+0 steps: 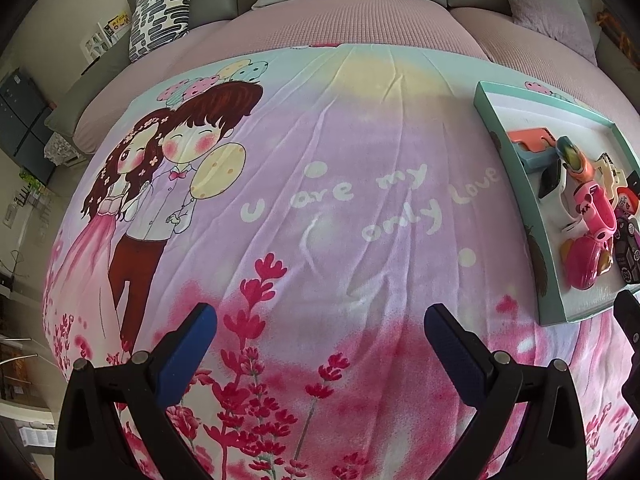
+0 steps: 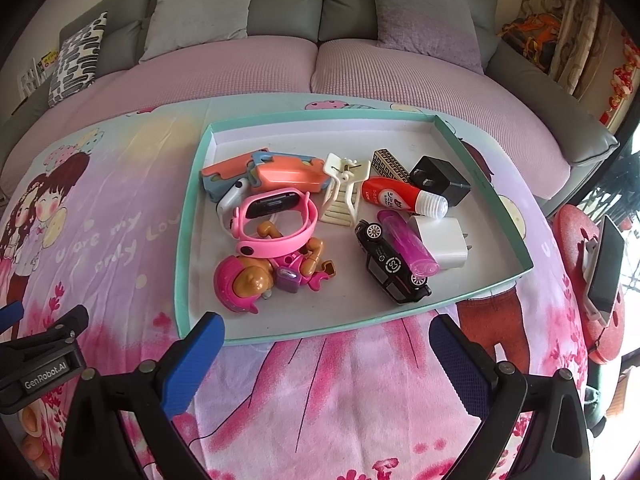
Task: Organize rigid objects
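A shallow teal-rimmed tray [image 2: 192, 184] lies on a pink cartoon blanket [image 1: 320, 208]. It holds several small items: a pink watch [image 2: 276, 220], a pink toy dog [image 2: 256, 280], a black toy car [image 2: 390, 268], a purple tube [image 2: 408, 246], a white charger [image 2: 444, 240], a black charger [image 2: 440, 180], a red glue bottle [image 2: 400, 198], a cream clip [image 2: 344, 192] and orange-and-blue cases [image 2: 276, 174]. My right gripper [image 2: 326, 354] is open just short of the tray's near rim. My left gripper [image 1: 320, 344] is open over bare blanket, with the tray [image 1: 520, 184] to its right.
A grey sofa [image 2: 288, 4] with cushions [image 2: 200, 8] runs along the back, covered by a mauve seat pad [image 2: 240, 72]. A red round stool [image 2: 576, 232] with a phone on a stand [image 2: 604, 268] is at the right edge. The left gripper's body [image 2: 44, 356] shows at lower left.
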Motion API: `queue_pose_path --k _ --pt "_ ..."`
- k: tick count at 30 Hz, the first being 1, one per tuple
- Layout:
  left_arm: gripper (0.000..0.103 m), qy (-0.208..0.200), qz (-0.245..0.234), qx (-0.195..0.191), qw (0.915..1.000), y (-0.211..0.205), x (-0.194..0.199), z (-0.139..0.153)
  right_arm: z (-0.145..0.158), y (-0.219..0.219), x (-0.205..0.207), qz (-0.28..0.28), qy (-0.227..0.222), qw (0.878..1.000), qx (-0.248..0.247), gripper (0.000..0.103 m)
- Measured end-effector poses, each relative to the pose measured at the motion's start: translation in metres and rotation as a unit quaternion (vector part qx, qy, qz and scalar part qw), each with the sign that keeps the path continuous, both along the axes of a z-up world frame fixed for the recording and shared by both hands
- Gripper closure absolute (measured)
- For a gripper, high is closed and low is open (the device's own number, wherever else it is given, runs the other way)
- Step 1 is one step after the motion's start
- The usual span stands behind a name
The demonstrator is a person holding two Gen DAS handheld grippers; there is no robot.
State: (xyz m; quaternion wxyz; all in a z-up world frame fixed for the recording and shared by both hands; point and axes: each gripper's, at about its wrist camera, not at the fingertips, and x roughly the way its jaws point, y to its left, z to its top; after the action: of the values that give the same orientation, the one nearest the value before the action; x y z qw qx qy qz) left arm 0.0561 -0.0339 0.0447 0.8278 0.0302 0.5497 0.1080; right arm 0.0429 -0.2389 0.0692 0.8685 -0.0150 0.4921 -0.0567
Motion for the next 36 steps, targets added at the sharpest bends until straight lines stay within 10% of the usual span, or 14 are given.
queue_pose_path --k 36 --pt "0.000 0.006 -0.007 0.012 0.9999 -0.0043 0.0000 -0.0018 -0.0053 -0.0072 0.0002 -0.008 0.006 1.000 0.006 0.000"
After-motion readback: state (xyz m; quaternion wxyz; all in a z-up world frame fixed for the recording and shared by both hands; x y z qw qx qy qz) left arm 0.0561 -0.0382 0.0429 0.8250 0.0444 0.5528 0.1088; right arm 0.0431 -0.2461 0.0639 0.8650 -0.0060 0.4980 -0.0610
